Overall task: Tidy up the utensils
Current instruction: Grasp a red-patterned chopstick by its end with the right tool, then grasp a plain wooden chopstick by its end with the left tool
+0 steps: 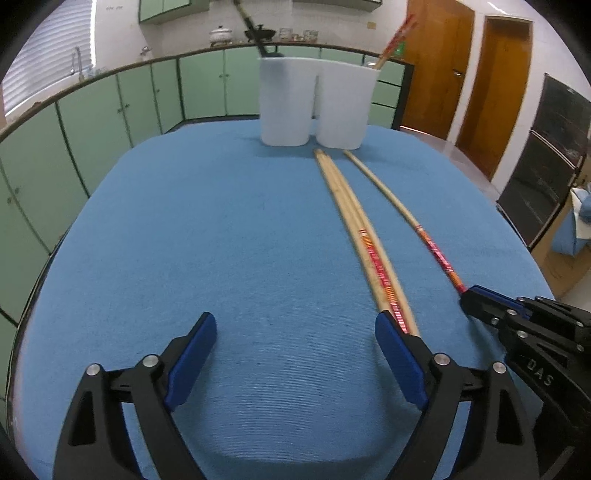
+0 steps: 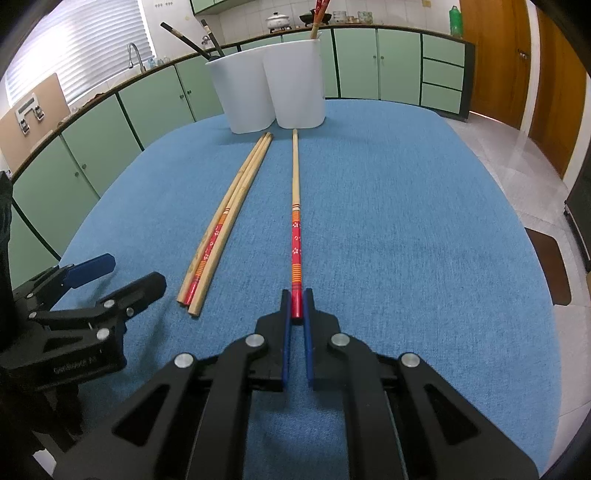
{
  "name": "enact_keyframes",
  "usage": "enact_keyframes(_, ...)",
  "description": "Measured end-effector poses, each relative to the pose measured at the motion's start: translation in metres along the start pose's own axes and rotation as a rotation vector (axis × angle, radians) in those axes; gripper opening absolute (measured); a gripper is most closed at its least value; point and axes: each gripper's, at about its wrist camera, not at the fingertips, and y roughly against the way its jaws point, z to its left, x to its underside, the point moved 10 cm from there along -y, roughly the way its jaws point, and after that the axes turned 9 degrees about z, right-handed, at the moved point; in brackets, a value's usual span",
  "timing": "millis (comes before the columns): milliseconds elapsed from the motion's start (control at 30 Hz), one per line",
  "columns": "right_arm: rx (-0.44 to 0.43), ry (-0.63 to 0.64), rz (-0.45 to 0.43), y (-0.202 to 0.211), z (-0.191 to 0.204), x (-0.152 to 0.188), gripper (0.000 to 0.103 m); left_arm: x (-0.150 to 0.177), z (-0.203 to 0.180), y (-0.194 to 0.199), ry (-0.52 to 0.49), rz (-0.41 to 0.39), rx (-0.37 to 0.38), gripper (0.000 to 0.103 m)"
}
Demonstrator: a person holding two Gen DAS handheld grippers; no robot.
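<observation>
A single wooden chopstick with a red patterned handle [image 2: 296, 236] lies on the blue cloth, pointing at two white holders [image 2: 266, 88]. My right gripper [image 2: 296, 306] is shut on its red end. It also shows in the left wrist view [image 1: 402, 214], with my right gripper [image 1: 476, 299] at its end. A bundle of three like chopsticks [image 2: 221, 225] lies to the left; in the left wrist view the bundle [image 1: 362, 236] runs beside my right finger. My left gripper [image 1: 295, 328] is open and empty above the cloth.
The white holders [image 1: 317, 103] stand at the table's far edge; the left one holds dark chopsticks [image 2: 184, 37], the right one red-handled ones [image 2: 317, 14]. The blue-clothed table [image 2: 406, 221] drops off on all sides. Green cabinets run behind.
</observation>
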Motion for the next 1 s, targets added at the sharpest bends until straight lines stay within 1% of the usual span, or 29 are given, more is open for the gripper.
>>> enact_keyframes(100, -0.002, -0.001, 0.001, 0.0, -0.001, 0.0, 0.006, 0.0, -0.009, -0.002, -0.03, 0.009, 0.008, 0.086)
enact_keyframes(233, -0.001, 0.0, 0.001, 0.0, -0.002, -0.001, 0.006, 0.002, -0.017, -0.01, -0.062, 0.04, -0.007, 0.088)
enact_keyframes(300, -0.002, -0.001, 0.001, 0.0, -0.001, -0.001, 0.006, 0.002, -0.015, -0.009, -0.056, 0.039, -0.013, 0.088)
enact_keyframes(400, -0.003, -0.001, 0.002, 0.0, -0.002, -0.001, 0.006, 0.002, -0.003, -0.008, -0.018, 0.037, -0.029, 0.088)
enact_keyframes(500, -0.005, -0.003, 0.002, 0.0, -0.002, -0.001, 0.006, 0.003, 0.014, -0.004, 0.011, 0.029, -0.07, 0.088)
enact_keyframes(600, -0.003, -0.001, 0.002, 0.0, -0.002, -0.001, 0.006, 0.003, 0.023, -0.002, 0.038, 0.021, -0.067, 0.087)
enact_keyframes(800, 0.003, 0.011, 0.0, 0.002, -0.002, 0.0, 0.006, 0.002, 0.011, -0.001, 0.001, 0.009, -0.06, 0.085)
enact_keyframes(867, 0.005, 0.014, -0.002, 0.004, -0.004, 0.001, 0.007, 0.002, 0.009, -0.002, -0.011, 0.011, -0.063, 0.084)
enact_keyframes(933, -0.001, 0.01, -0.002, 0.004, -0.007, 0.002, 0.007, 0.003, 0.007, -0.005, -0.016, 0.025, -0.059, 0.078)
enact_keyframes(1000, -0.006, 0.009, -0.001, 0.004, -0.007, 0.001, 0.007, 0.002, 0.007, -0.007, -0.013, 0.029, -0.056, 0.076)
